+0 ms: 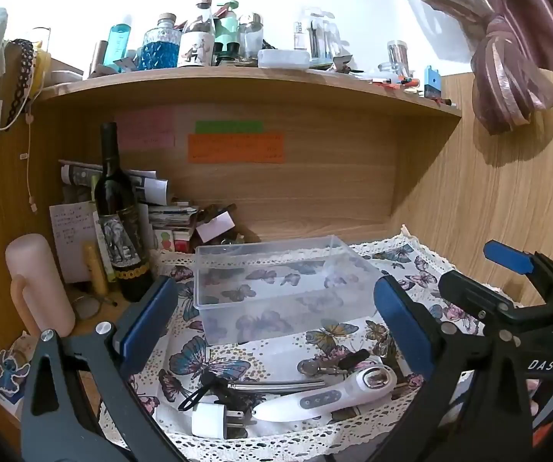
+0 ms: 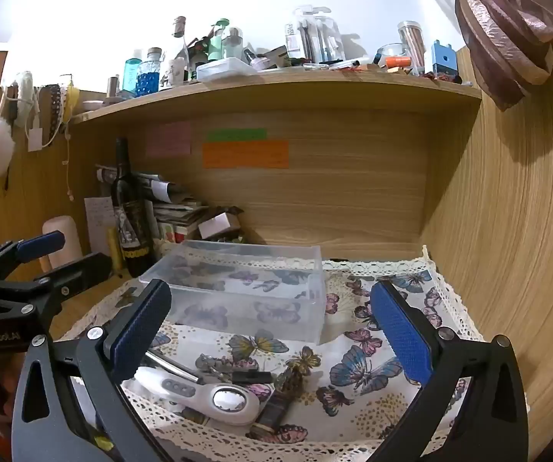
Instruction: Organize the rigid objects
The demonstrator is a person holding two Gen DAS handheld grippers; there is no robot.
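- The left gripper [image 1: 276, 323] has its two blue fingers spread wide apart, and nothing is between them.
- The right gripper [image 2: 272, 331] is spread wide apart too, and it holds nothing.
- A clear plastic box [image 1: 280, 285] sits in the middle of the left view, on a butterfly cloth [image 1: 214, 365] with a lace edge. The box looks bare inside.
- Small things lie on the cloth near the bottom of both views, in front of the box and apart from it.
- A white handheld device [image 1: 334, 392] with a round shiny end lies low in the left view.
- A white plug [image 1: 214, 419] lies just beside it, at the bottom.
- A thin metal tube [image 1: 276, 385] lies just behind the device.
- A dark little stick [image 2: 276, 408] lies near the device in the right view.
- A dark bottle [image 1: 118, 215] stands upright at the left, beside a pink cup [image 1: 37, 285].
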